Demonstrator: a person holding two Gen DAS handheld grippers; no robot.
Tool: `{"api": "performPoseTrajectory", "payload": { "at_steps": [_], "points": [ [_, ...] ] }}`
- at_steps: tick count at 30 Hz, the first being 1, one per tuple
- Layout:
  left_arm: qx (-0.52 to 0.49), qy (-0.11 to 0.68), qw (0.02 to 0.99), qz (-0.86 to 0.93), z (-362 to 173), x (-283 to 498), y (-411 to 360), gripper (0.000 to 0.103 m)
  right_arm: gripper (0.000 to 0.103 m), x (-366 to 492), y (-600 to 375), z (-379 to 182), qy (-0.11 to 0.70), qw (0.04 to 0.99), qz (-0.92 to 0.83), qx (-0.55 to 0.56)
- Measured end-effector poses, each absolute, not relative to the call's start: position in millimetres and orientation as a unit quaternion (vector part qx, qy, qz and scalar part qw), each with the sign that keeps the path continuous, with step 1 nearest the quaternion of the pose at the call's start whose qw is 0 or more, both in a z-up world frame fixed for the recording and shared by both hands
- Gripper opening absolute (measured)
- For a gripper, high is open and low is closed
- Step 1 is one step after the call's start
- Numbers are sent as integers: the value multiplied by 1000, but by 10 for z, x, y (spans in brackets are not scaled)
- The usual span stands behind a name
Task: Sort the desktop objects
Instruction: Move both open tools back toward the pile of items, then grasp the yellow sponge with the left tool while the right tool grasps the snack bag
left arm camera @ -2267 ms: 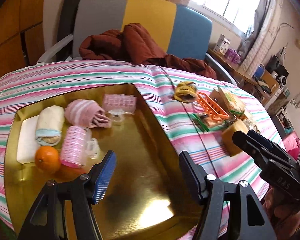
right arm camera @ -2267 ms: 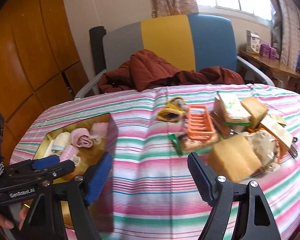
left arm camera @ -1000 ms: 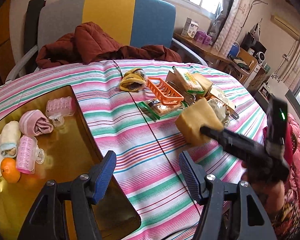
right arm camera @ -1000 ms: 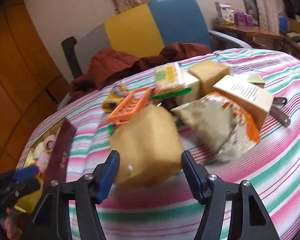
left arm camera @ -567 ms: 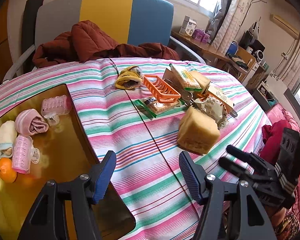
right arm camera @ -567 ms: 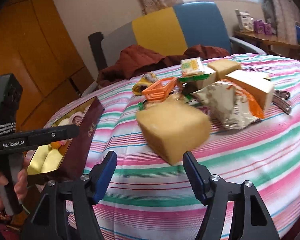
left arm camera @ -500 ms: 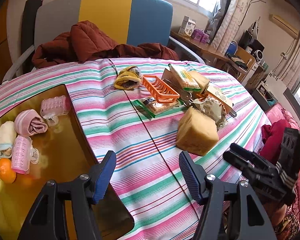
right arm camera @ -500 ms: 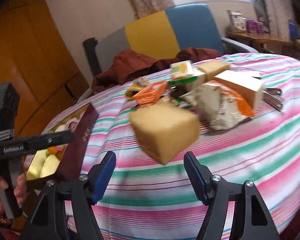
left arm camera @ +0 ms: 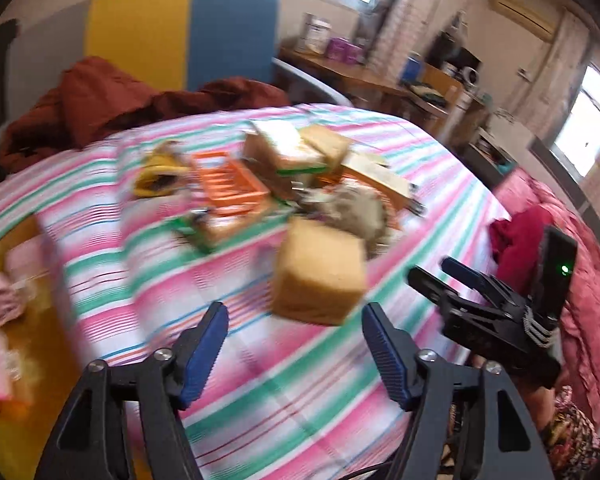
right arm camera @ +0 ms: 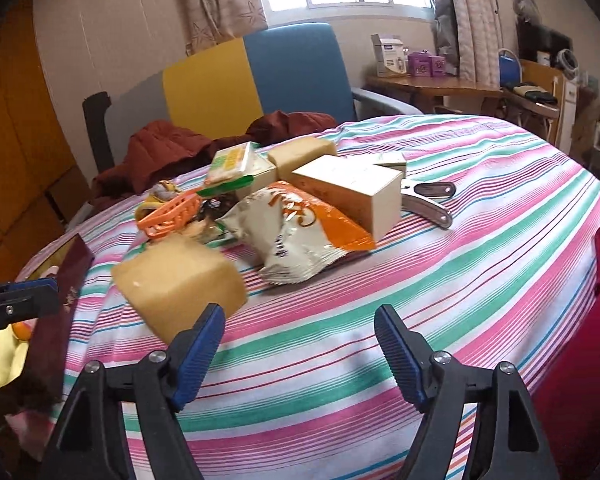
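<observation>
1. Your left tool point(left arm camera: 294, 354) has its jaws apart with nothing between them. They've just been opening wider, and only the striped table point(left arm camera: 284, 392) shows in the gap.
2. The tan sponge block point(left arm camera: 318, 270) sits on the table just ahead of the left tool, a bit toward its right finger, not touching either pad.
3. Your right tool point(right arm camera: 300, 354) is spread wide too, its jaws have also just been opening, and nothing is gripped. In its own view the same block point(right arm camera: 180, 280) lies just beyond its left finger, outside the gap.
4. Behind the block is the rest of the pile: a snack bag point(right arm camera: 296, 236), a white box point(right arm camera: 352, 192), an orange basket point(right arm camera: 170, 214), a green-edged packet point(right arm camera: 232, 168), another tan block point(right arm camera: 302, 154) and metal tongs point(right arm camera: 428, 200).
5. The gold tray point(left arm camera: 24, 376) is off to the left of the left tool, cut off by the frame edge.
6. Heads up, the left view is badly smeared, so the stuff in the tray is just pink and orange blobs. In the right view the tray's dark wall point(right arm camera: 56, 312) hides most of its contents.
</observation>
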State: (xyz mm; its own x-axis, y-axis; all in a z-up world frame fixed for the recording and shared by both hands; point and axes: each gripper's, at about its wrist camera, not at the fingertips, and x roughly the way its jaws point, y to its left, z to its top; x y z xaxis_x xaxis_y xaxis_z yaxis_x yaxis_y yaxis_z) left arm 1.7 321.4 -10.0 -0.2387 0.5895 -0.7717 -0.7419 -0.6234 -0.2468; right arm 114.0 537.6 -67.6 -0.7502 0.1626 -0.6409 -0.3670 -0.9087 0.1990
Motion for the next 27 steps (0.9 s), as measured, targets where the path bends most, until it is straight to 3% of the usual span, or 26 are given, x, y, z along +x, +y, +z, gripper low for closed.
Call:
{"api": "performPoseTrajectory", "payload": {
  "at_steps": [8,11,14,19,27],
  "points": [
    [-432,167,441,769,-265,118,3769,73,81,1201,5555,-587,174,153,925,-300],
    [-404,191,446,775,-281,131,3866,84,81,1233,5555,-584,170,156,926,-300],
    [-381,214,439,785,-279,115,3950,84,82,1256,5588,-587,173,163,925,-298],
    [-366,176,436,803,-221,116,3743,82,83,1289,5617,-548,179,160,926,-292],
    [-413,202,442,770,-567,-17,3914,82,87,998,5597,-490,137,130,935,-299]
  ]
}}
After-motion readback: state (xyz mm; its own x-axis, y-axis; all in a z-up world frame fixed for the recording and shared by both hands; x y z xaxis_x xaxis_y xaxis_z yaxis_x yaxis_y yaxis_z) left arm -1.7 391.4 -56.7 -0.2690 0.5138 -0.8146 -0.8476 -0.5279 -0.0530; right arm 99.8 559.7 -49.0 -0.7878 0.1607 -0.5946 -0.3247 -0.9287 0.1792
